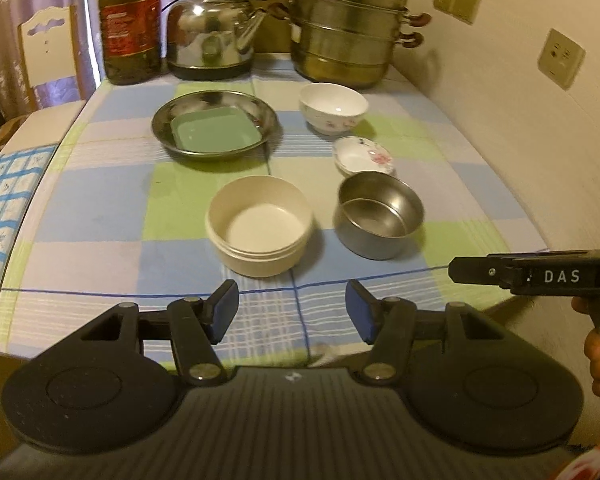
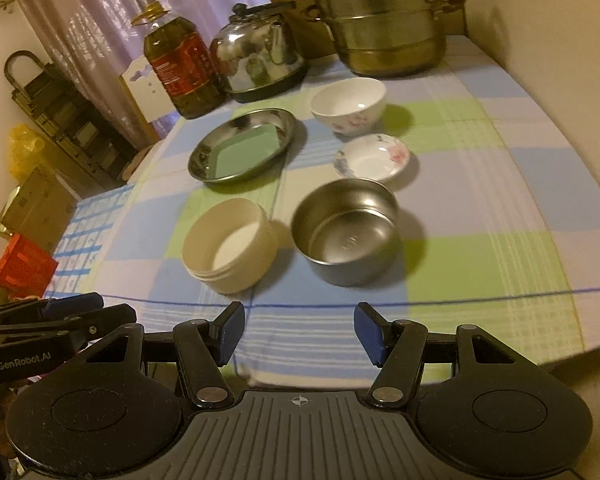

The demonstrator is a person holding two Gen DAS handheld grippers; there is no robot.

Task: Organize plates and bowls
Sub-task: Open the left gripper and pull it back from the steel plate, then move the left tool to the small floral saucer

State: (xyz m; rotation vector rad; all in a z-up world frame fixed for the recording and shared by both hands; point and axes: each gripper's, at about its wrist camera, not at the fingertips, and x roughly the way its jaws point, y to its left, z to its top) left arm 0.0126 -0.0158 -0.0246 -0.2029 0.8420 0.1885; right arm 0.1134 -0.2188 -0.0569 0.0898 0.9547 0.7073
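Bowls mid-frame on checked cloth (image 1: 100, 208): cream bowl (image 1: 259, 224) beside steel bowl (image 1: 380, 214), floral bowl (image 1: 333, 107) & saucer (image 1: 363, 155) behind. Green dish (image 1: 215, 128) sits in steel plate (image 1: 172, 114). Left gripper (image 1: 292, 308) & right gripper (image 2: 299, 334) low in frame, jaws spread, nothing between.

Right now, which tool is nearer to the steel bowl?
Right. The right tool points almost straight at the steel bowl, just short of it. The left tool sits further left, facing the cream bowl instead.

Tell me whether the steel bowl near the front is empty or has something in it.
Empty: the steel bowl stands upright and its bare metal bottom shows, with nothing inside.
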